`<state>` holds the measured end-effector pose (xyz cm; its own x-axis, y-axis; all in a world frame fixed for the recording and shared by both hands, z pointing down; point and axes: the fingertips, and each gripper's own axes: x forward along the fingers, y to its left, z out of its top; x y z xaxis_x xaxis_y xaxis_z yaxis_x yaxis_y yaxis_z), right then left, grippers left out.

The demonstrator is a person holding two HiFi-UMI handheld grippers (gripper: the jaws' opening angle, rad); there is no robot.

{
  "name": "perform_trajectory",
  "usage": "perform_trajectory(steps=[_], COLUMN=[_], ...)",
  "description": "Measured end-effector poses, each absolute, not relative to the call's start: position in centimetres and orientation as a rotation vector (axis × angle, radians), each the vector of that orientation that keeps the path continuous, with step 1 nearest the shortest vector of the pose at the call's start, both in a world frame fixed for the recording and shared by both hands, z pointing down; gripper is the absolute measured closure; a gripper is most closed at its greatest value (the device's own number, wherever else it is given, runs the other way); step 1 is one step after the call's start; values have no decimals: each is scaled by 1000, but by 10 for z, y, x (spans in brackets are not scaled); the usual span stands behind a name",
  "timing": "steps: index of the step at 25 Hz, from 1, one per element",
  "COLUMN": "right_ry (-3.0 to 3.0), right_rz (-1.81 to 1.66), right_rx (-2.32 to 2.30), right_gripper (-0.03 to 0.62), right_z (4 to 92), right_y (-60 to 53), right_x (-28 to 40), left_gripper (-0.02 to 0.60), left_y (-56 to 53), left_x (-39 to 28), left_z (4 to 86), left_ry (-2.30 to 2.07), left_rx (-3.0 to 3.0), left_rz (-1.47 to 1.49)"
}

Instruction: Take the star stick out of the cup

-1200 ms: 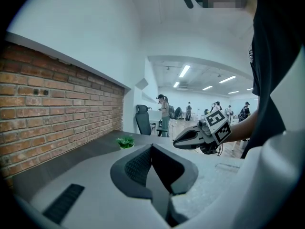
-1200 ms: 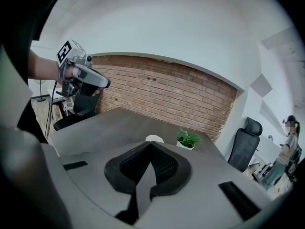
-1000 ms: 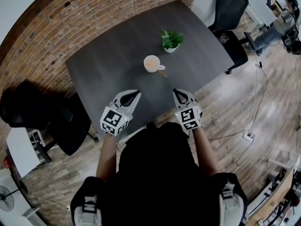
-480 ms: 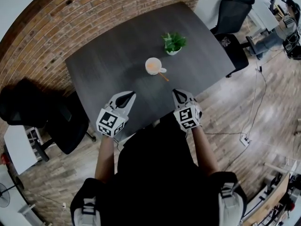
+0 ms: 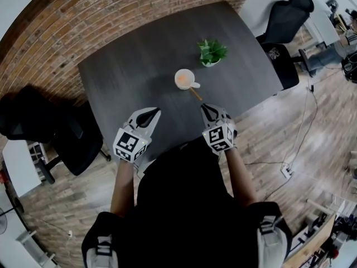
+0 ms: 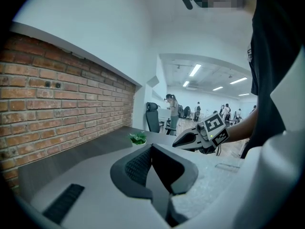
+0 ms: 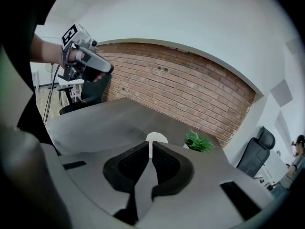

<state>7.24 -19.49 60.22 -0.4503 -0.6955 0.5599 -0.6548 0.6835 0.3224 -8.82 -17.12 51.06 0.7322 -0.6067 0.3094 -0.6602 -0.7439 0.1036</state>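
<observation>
A white cup (image 5: 183, 79) stands on the dark table (image 5: 128, 60), and a thin orange-brown stick (image 5: 194, 92) leans out of it toward me; its star end is too small to make out. My right gripper (image 5: 204, 107) is shut and empty, its tip a short way short of the stick's lower end. In the right gripper view the cup (image 7: 154, 138) shows just beyond the closed jaw tips of the right gripper (image 7: 149, 144). My left gripper (image 5: 154, 111) hovers shut and empty over the table's near part, well left of the cup.
A small potted plant (image 5: 212, 52) stands behind the cup to the right. A brick wall (image 5: 111, 4) runs along the table's far side. Black office chairs (image 5: 281, 21) stand at the right end, and another chair (image 5: 67, 144) at the left.
My right gripper has edged forward toward the stick and cup. The left gripper has hardly moved. The head camera's view has shifted slightly.
</observation>
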Motion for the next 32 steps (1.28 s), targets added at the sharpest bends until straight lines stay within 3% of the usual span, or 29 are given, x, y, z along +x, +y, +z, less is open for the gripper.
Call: perform_trajectory(steps=[32], right_ry=[-2169], right_rz=[-73], right_rx=[979], right_gripper=[522], right_z=[667], right_y=[-237], right_x=[68], left_gripper=[580], left_y=[-161], left_x=[-116], left_z=[529], left_ry=[-1139], left_rx=[2625], left_rz=[491])
